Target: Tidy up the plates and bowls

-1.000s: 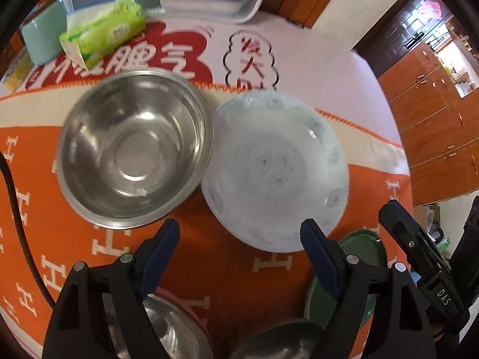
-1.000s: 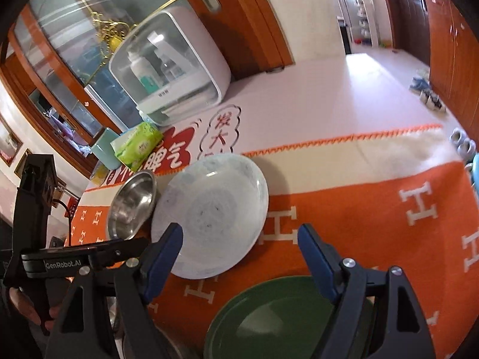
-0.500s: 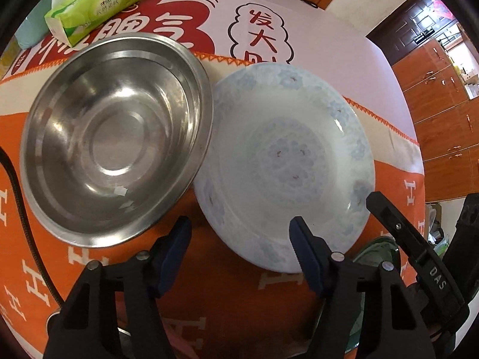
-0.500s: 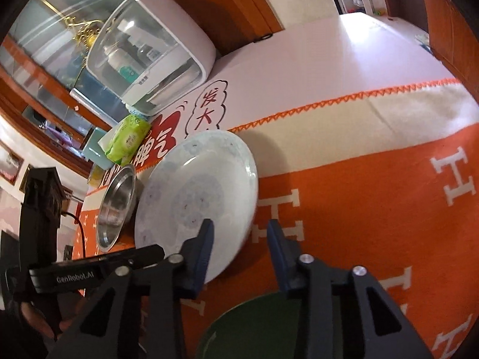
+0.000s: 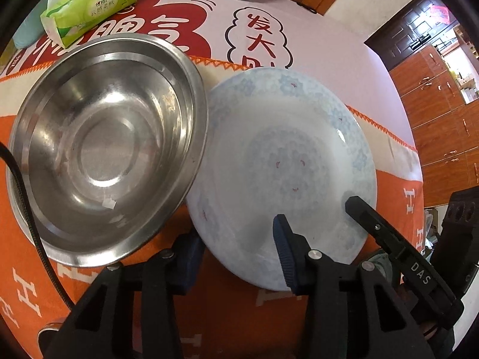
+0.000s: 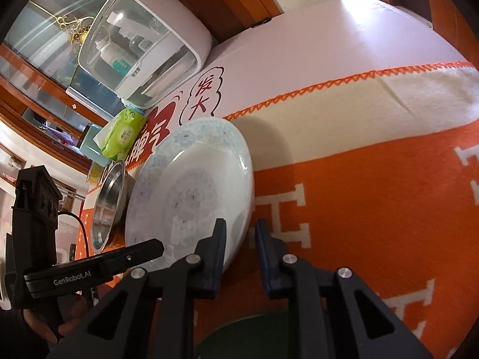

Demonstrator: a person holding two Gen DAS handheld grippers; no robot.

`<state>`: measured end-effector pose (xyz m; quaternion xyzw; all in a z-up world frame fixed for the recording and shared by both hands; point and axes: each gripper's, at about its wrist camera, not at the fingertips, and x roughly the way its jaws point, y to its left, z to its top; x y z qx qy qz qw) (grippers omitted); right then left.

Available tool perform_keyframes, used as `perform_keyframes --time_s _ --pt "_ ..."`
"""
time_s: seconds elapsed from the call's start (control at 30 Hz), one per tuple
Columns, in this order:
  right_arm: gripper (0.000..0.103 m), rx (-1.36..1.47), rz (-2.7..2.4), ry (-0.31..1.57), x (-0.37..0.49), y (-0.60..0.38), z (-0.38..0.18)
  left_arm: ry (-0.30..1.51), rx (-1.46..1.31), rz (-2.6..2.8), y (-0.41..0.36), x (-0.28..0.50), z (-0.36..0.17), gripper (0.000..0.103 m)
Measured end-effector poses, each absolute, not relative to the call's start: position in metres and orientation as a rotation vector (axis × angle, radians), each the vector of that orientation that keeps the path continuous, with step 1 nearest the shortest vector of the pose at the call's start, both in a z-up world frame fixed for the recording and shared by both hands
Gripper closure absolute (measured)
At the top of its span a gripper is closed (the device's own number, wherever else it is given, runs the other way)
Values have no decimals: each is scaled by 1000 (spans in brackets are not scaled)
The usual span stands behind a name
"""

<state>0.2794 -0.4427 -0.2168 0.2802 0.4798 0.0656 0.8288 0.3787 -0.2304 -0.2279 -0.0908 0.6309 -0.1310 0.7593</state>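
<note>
Both hand-held grippers at the white plate (image 5: 278, 161)

We see the left hand-held gripper (image 5: 236, 257) and the right hand-held gripper (image 6: 239, 239) closing astride its rim; pad contact is hidden.

Your left claw (image 5: 236, 249) straddles the near rim of the white plate (image 5: 278, 164): one blue pad sits over the plate's inside, the other lies below and outside the rim, on the orange cloth (image 5: 227, 308). Its jaws have just been closing, with the rim between them, and whether the pads press on it you cannot tell. The steel bowl (image 5: 104, 146) stands just left of the plate, its rim overlapping the plate's edge. Behind the bowl a green tissue pack (image 5: 89, 6) lies on the counter (image 5: 323, 48). At the right, a finger of your right claw (image 5: 398, 260) reaches over the plate's near right rim.
</note>
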Motion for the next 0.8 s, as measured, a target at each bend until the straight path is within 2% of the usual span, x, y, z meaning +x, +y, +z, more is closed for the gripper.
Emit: perform_keyframes --time_s 0.8 --pt "87 551 149 1012 255 -450 -195 1353 -135 -366 -239 353 -211 60"
